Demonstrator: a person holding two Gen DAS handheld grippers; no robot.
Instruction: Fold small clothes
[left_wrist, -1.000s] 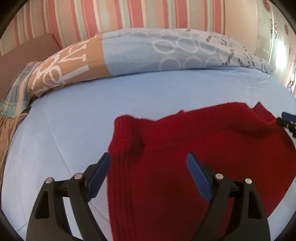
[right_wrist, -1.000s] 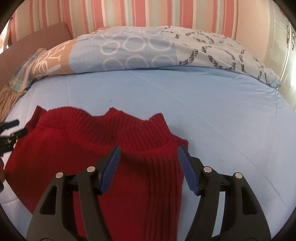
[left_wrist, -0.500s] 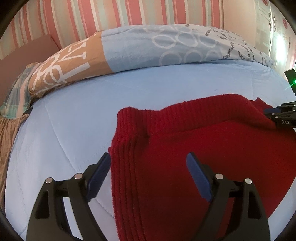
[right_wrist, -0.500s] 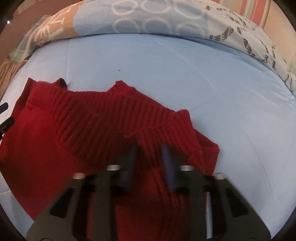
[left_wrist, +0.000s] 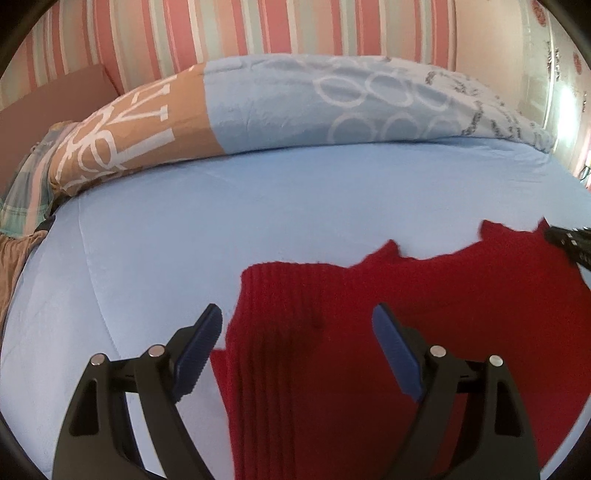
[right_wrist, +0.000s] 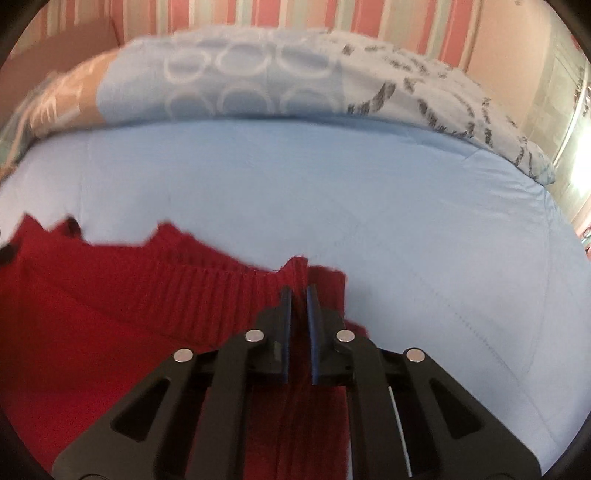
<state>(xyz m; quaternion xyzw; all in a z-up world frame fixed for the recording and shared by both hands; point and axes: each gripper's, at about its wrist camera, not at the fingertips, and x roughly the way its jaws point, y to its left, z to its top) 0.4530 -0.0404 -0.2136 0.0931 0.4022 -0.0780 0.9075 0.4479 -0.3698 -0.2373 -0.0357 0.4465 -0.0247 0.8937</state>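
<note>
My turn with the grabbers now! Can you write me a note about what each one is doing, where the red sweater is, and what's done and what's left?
Right gripper: jaws closing on a pinched ridge of the red sweater at its ribbed far edge.
Left gripper: open, over the sweater's other ribbed corner, gripping nothing.
The sweater lies spread on the blue bedsheet, with the patterned quilt behind it.
Done: right side nearly gripped.
Left: probably close the left gripper on its corner, then fold. No fold shows yet.

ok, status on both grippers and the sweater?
Right gripper closing on red knit sweater ribbed edge. Left gripper open over its other side. Nothing in the way.
</note>
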